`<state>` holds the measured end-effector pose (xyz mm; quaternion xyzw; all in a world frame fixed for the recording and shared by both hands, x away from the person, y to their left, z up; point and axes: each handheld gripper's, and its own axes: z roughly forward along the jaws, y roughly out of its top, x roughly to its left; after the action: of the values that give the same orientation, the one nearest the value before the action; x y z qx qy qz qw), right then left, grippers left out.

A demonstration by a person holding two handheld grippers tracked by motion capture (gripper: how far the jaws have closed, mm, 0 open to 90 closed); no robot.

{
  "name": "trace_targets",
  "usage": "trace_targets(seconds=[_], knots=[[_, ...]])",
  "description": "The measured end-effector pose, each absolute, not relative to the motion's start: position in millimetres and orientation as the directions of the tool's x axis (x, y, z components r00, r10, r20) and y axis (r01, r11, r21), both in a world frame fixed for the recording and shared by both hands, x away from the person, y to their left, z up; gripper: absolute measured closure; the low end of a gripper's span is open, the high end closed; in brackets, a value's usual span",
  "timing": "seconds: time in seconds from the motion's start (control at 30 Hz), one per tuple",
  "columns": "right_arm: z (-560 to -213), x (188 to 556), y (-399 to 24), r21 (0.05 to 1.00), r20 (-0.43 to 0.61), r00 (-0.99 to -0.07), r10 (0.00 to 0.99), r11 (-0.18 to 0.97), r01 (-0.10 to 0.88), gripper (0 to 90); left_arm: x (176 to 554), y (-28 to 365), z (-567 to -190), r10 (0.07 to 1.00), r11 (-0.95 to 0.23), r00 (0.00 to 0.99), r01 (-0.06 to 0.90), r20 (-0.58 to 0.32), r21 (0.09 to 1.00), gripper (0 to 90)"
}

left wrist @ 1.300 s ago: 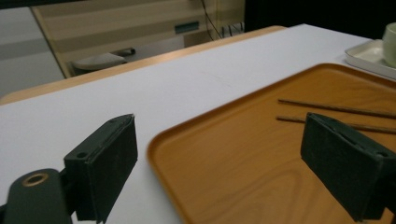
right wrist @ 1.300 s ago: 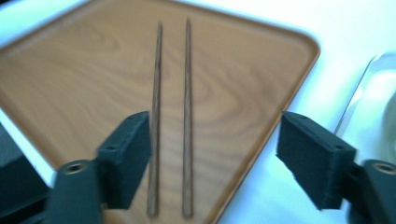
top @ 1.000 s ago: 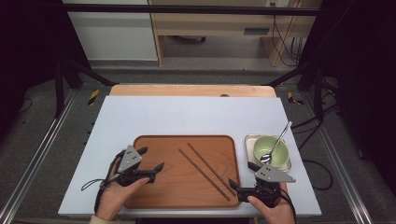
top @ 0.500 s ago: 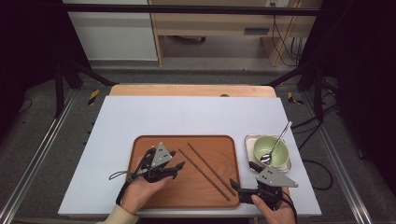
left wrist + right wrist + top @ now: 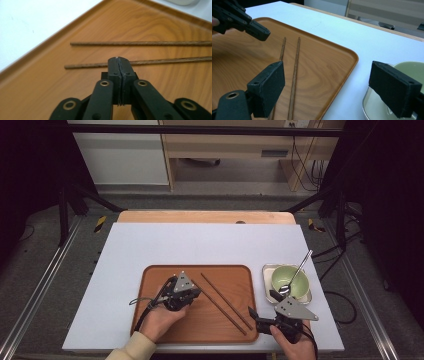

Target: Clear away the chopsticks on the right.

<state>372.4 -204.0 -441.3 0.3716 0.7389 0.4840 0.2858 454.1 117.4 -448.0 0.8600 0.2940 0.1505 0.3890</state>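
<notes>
While the left gripper [image 5: 119, 65], jaws just closed on nothing, is poised at nine o'clock of the chopsticks [image 5: 140, 52], reopening is judged needed; the right gripper [image 5: 337, 85] is held apart.

A lab recording rig: black metal frame [image 5: 65, 205], loose cables [image 5: 305, 165], and a white-topped table [image 5: 200, 245].

Black jaws with brass-ringed holes are seen on the left gripper [image 5: 119, 62]; a sleeve [image 5: 131, 351], seemingly cream, is worn.
</notes>
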Motion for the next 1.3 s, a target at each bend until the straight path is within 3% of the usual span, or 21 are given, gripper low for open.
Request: trace_targets(seconds=[1.3], knots=[[-444.6, 375.4, -206.3, 0.906, -0.030, -0.572, 0.820, 0.265, 0.331, 16.4, 482.1, 98.1, -471.1, 0.631, -0.583, 0.773, 0.418, 0.064, 0.696, 89.8]])
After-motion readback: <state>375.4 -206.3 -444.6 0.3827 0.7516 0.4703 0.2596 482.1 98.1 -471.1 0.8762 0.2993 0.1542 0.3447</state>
